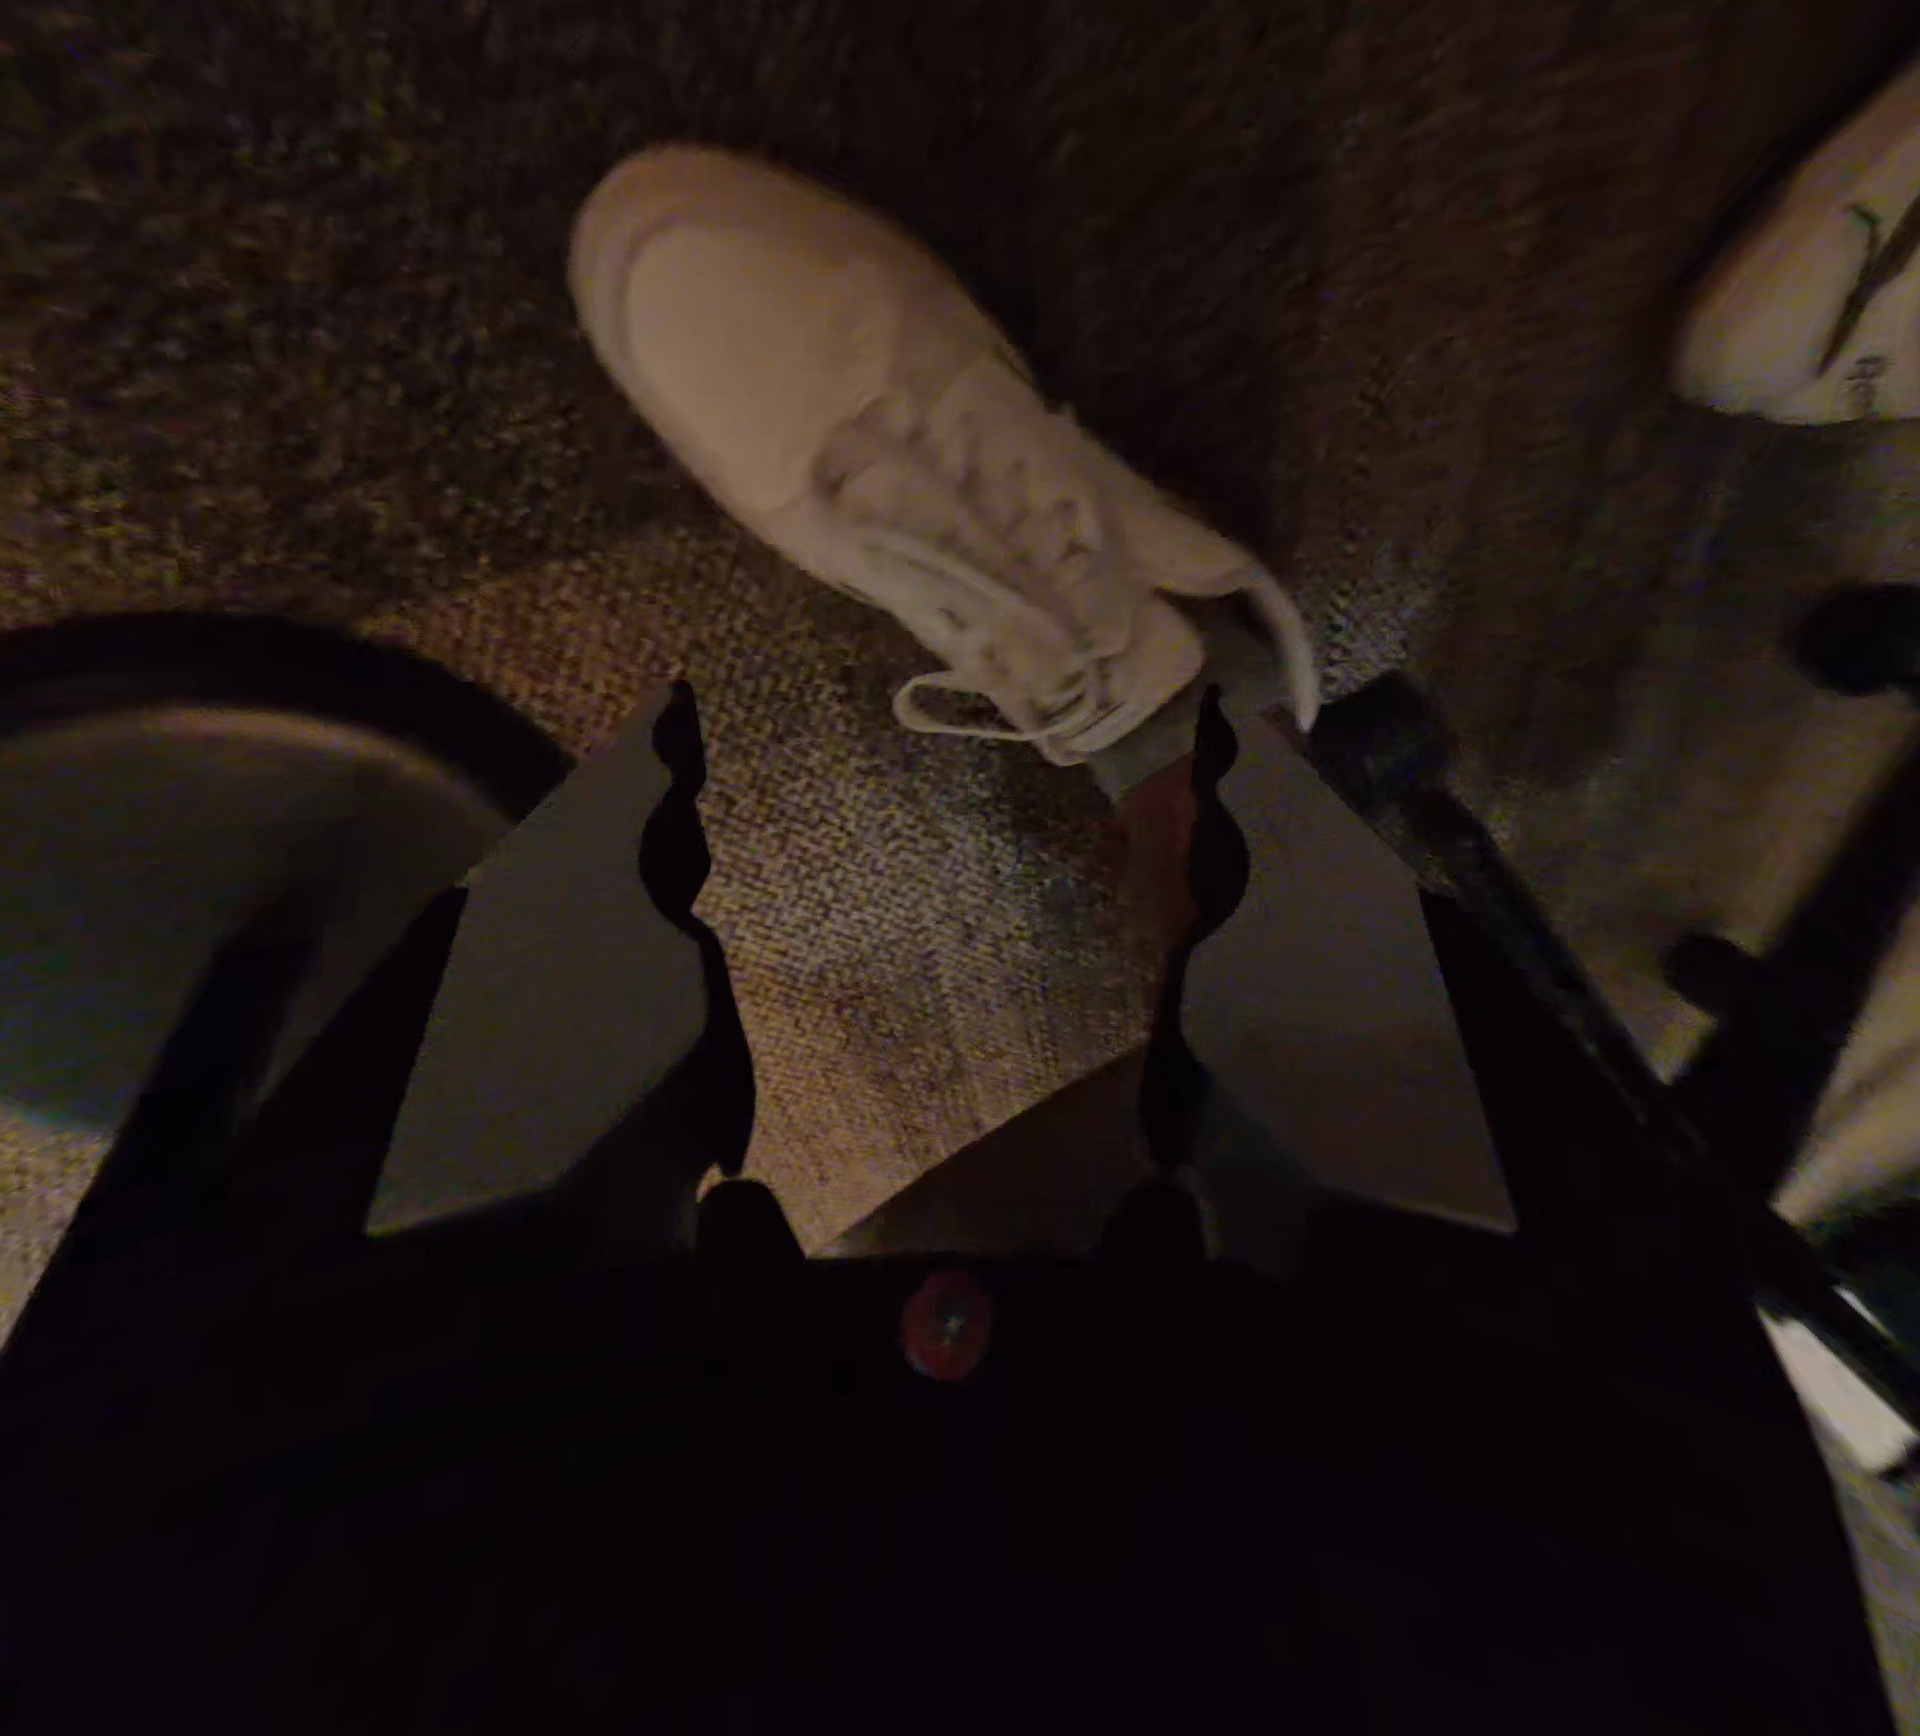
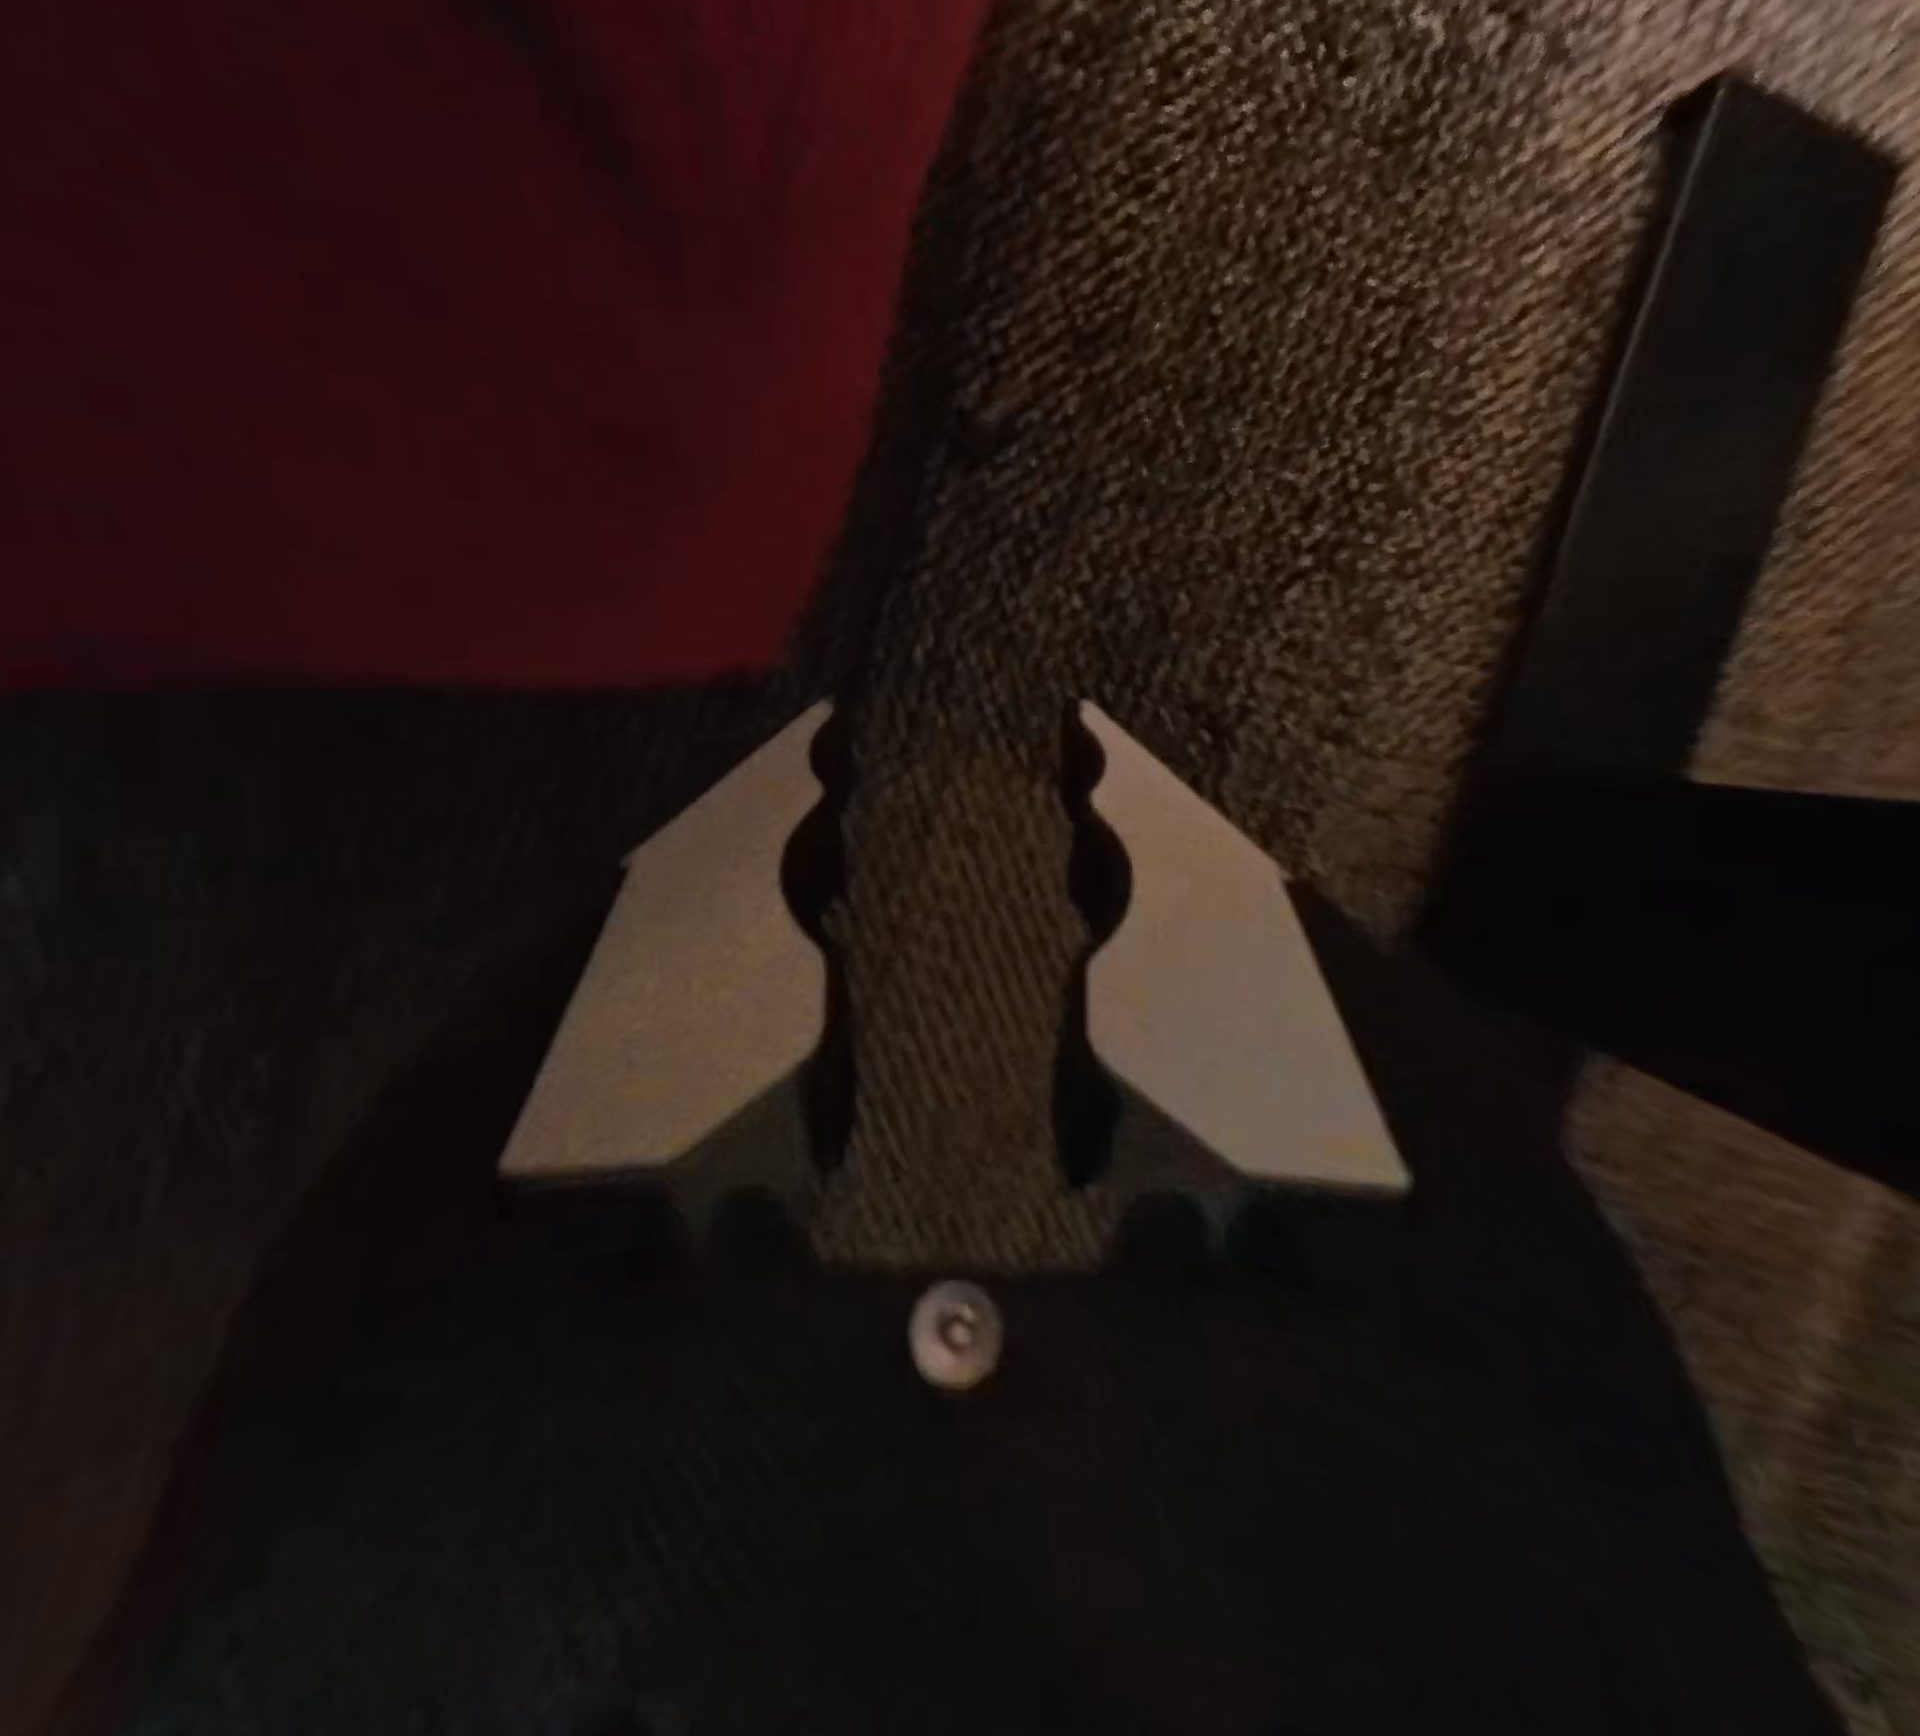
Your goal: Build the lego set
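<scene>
No lego pieces show in either view. Both grippers point down at a dim carpeted floor. My left gripper (image 1: 945, 720) is open and empty, its jaws wide apart above the carpet (image 1: 904, 938), with a white sneaker (image 1: 883, 439) on a person's foot just beyond its tips. My right gripper (image 2: 951, 730) is open and empty, with a narrower gap, over speckled carpet (image 2: 1195, 336) next to a dark red cloth surface (image 2: 436, 232).
A second white shoe (image 1: 1808, 284) lies at the right edge. A round dark base (image 1: 208, 803) sits at the left. Black chair legs with castors (image 1: 1507, 907) run along the right. A black metal leg (image 2: 1683, 491) crosses the right wrist view.
</scene>
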`<state>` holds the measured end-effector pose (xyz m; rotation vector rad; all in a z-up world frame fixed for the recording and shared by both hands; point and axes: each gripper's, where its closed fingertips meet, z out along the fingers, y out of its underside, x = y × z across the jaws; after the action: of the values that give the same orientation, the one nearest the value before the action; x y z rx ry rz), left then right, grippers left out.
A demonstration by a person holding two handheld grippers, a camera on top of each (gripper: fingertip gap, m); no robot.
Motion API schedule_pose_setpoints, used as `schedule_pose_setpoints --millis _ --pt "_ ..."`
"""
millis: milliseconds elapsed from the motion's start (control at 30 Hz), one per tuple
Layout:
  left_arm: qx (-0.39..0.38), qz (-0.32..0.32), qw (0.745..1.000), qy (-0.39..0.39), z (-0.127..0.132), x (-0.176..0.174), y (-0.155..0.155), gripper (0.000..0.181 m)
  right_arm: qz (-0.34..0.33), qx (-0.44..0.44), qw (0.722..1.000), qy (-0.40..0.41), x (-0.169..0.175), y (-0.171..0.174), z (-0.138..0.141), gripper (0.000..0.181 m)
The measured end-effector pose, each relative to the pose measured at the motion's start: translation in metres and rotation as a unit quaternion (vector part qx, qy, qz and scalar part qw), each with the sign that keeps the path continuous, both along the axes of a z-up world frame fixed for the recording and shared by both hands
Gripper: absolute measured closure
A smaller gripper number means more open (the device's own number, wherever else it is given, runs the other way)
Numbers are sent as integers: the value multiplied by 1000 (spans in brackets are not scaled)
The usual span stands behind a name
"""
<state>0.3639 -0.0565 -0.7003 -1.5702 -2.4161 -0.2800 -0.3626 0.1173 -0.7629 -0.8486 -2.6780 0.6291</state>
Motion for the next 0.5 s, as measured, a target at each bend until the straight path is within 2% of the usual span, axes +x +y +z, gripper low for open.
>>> schedule_pose_setpoints --millis 167,267,400,500 --pt "30 96 994 46 11 12 -19 91 -110 -95 987 -72 -39 -37 -54 132" --pt "42 128 988 75 19 -1 -28 111 -123 -89 985 -88 -52 -45 -79 130" --pt "40 118 991 54 18 -12 -39 112 -136 -91 981 -100 -68 -53 -103 136" --pt "74 133 987 57 17 -29 -42 112 -135 -71 981 -118 -68 -58 -123 148"
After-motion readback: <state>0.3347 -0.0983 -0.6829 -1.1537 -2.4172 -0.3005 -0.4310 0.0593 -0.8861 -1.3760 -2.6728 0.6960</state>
